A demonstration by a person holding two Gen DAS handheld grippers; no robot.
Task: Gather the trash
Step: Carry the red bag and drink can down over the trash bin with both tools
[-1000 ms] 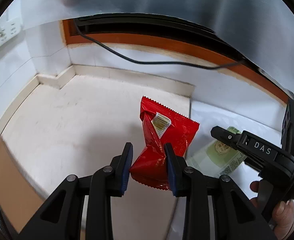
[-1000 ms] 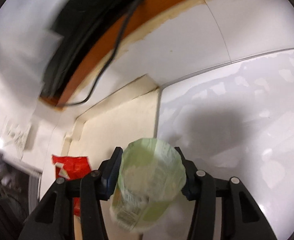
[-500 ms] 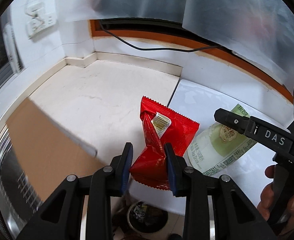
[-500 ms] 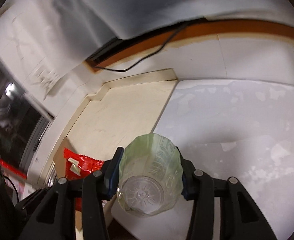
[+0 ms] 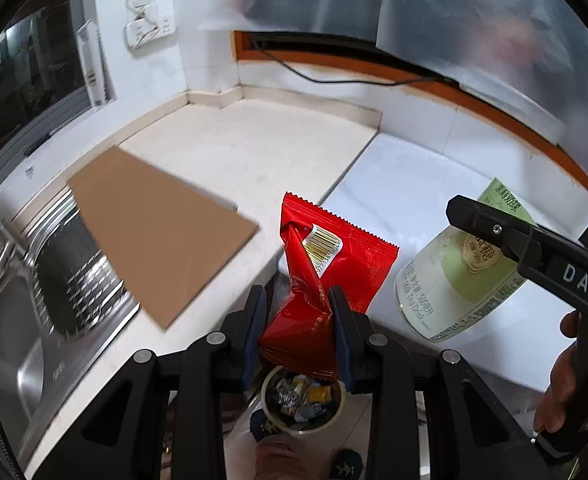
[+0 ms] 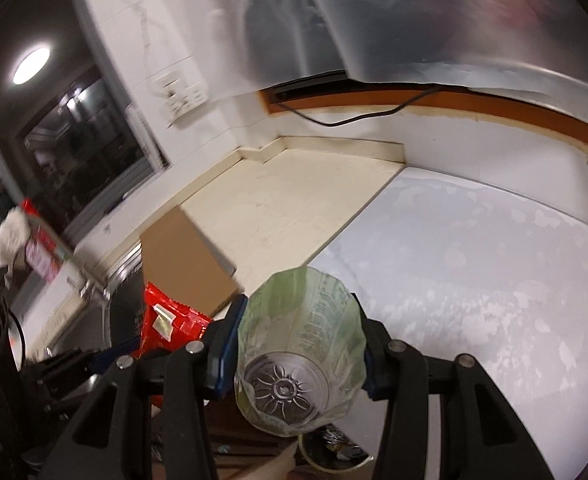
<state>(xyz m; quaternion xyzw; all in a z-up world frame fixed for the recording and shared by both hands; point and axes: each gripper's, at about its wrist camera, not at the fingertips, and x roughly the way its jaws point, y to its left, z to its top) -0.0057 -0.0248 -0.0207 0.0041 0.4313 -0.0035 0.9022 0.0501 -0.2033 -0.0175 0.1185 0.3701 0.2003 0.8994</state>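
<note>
My left gripper is shut on a red snack wrapper with a barcode, held above the counter's front edge. My right gripper is shut on a clear plastic bottle with a green label, its base toward the camera. The bottle also shows in the left wrist view, held to the right of the wrapper. The wrapper shows in the right wrist view at the lower left. A round bin holding several wrappers stands on the floor below both grippers.
A brown cardboard sheet lies over the steel sink and cream counter. A white appliance top sits to the right. A wall socket, a black cable and a dark window are behind.
Both grippers have pulled back from the counter corner toward its front edge, carrying the wrapper and bottle. The sink, the cardboard and the floor bin have come into view.
</note>
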